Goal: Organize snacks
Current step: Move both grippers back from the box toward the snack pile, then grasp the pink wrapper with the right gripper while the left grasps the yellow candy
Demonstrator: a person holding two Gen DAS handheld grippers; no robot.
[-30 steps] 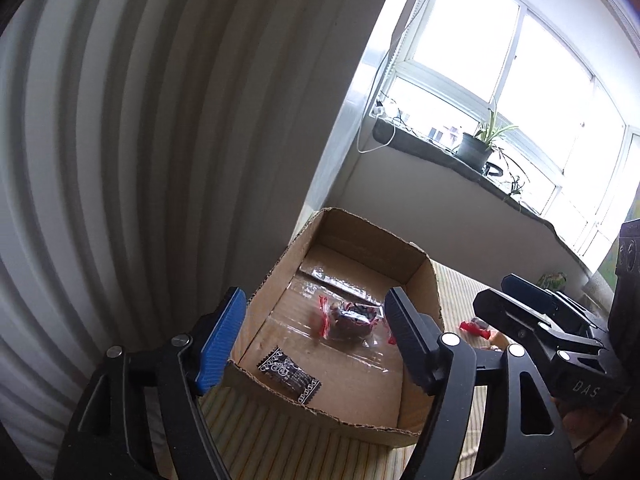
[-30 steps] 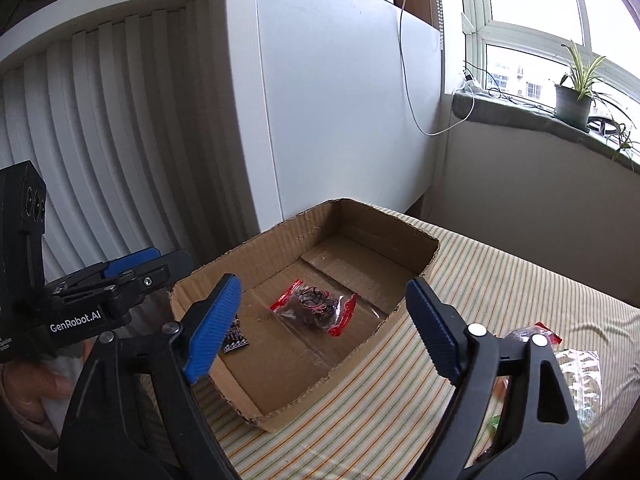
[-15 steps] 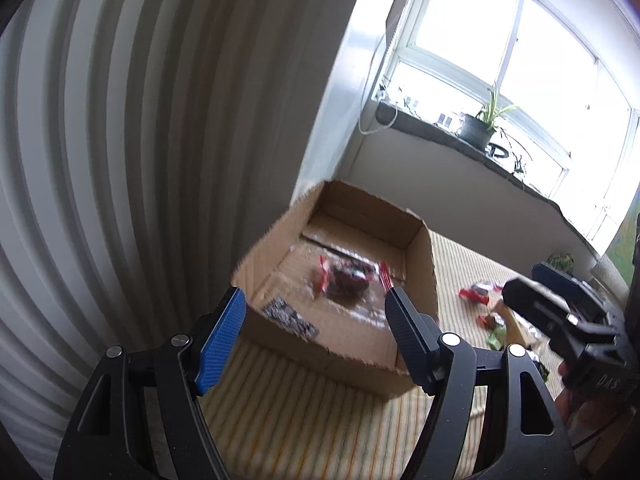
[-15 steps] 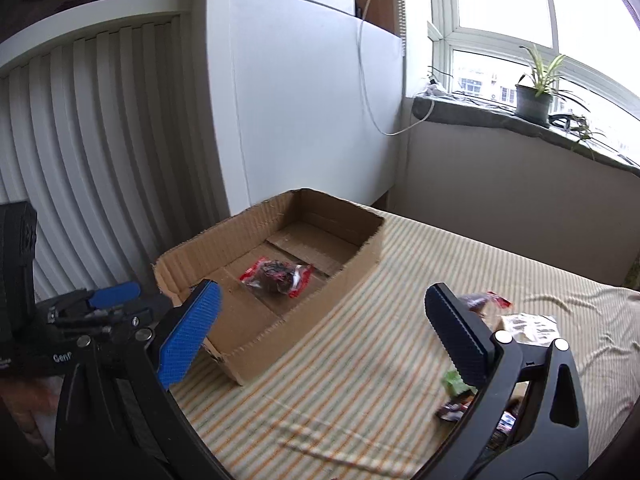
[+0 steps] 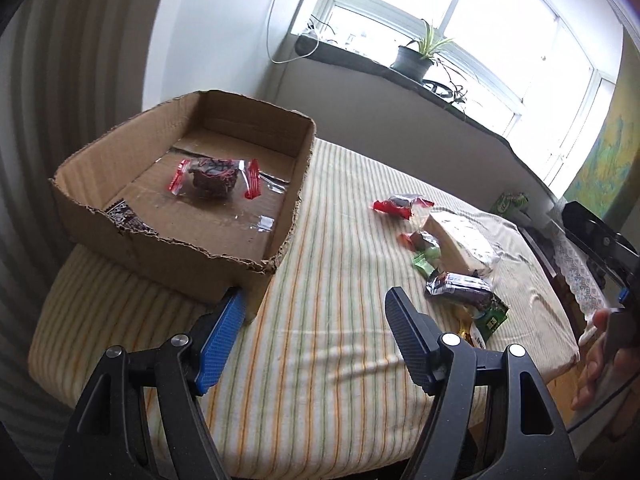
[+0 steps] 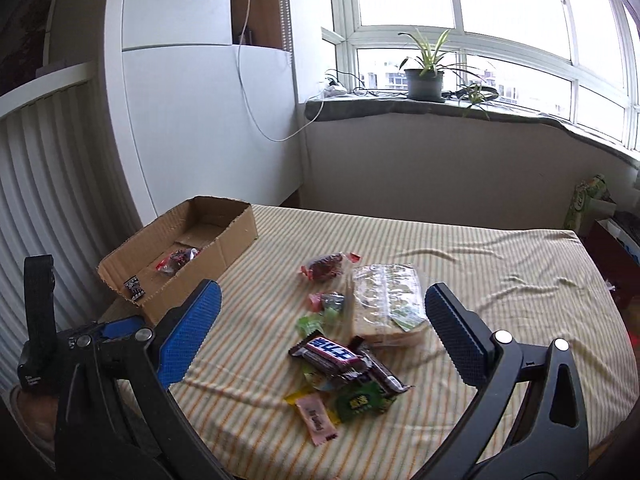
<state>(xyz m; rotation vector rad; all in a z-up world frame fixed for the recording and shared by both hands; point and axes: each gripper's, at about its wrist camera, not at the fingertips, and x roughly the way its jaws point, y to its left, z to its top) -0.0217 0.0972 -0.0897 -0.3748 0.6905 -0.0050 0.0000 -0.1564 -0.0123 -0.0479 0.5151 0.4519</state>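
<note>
The left tongs (image 5: pixel 316 340) are hovering spread over the striped cloth (image 5: pixel 332 240) that is covering the surface, with nothing between the blue pads; the left pad is sitting just in front of the near corner of the cardboard box (image 5: pixel 180 256). The right tongs (image 6: pixel 324 328) are standing spread wide and empty, hanging above the loose pile of snacks.

The cardboard box is resting at the left end of the surface, close to a white ribbed wall. Inside it a clear packet with red ends (image 5: pixel 212 178) is lying near the middle of the floor, and a small dark patterned packet (image 5: pixel 124 218) is lying against the torn near wall.

The remaining snacks are lying in a cluster on the cloth, well apart from the box. A dark chocolate bar (image 6: pixel 332 354) is lying across other wrappers at the near side of the pile, with a pink sachet (image 6: pixel 318 420) and a green packet (image 6: pixel 360 398) just in front of it. A large clear bag (image 6: pixel 384 304) is sitting behind the bar, and a red-ended clear packet (image 6: pixel 326 266) is lying at the far side, a smaller red and a light green sweet between them.

A potted plant (image 6: pixel 424 76) is standing on the windowsill beyond
</note>
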